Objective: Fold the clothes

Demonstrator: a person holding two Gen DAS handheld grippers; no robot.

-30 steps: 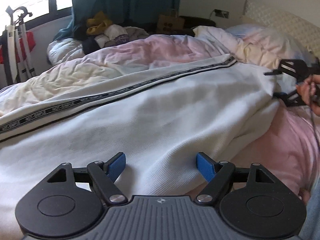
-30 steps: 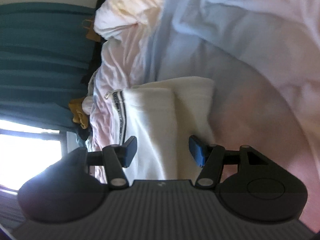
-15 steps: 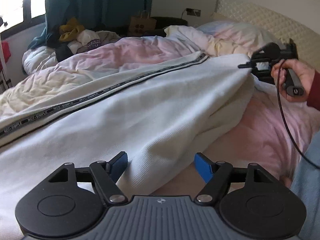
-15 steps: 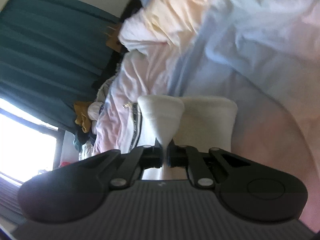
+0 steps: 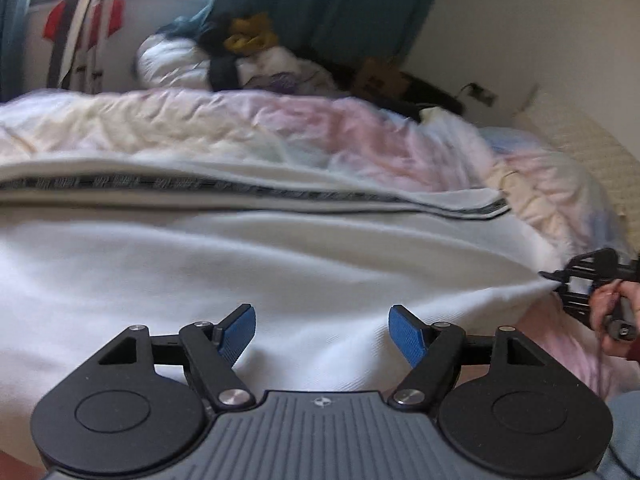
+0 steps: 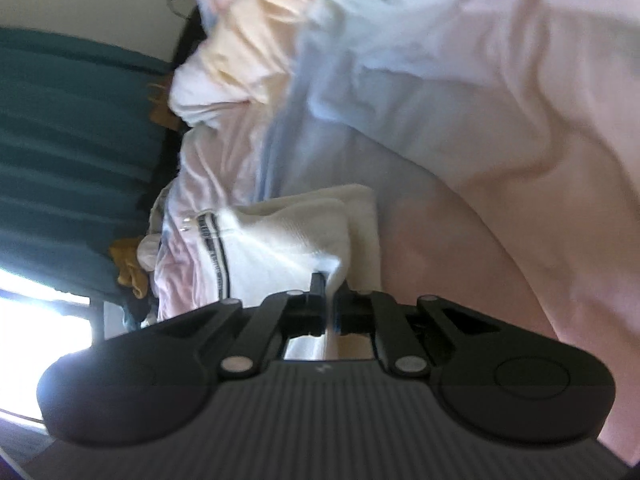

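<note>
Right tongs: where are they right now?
At the far right edge of the left wrist view, the right tongs are shut on the white garment at its right corner, above the pink duvet.

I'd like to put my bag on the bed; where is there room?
Bare pink sheet lies beside the white garment, at the end the right hand-held gripper pinches. Crowded: the rumpled duvet beyond the garment's striped edge, and the clothes pile by the curtain.
</note>
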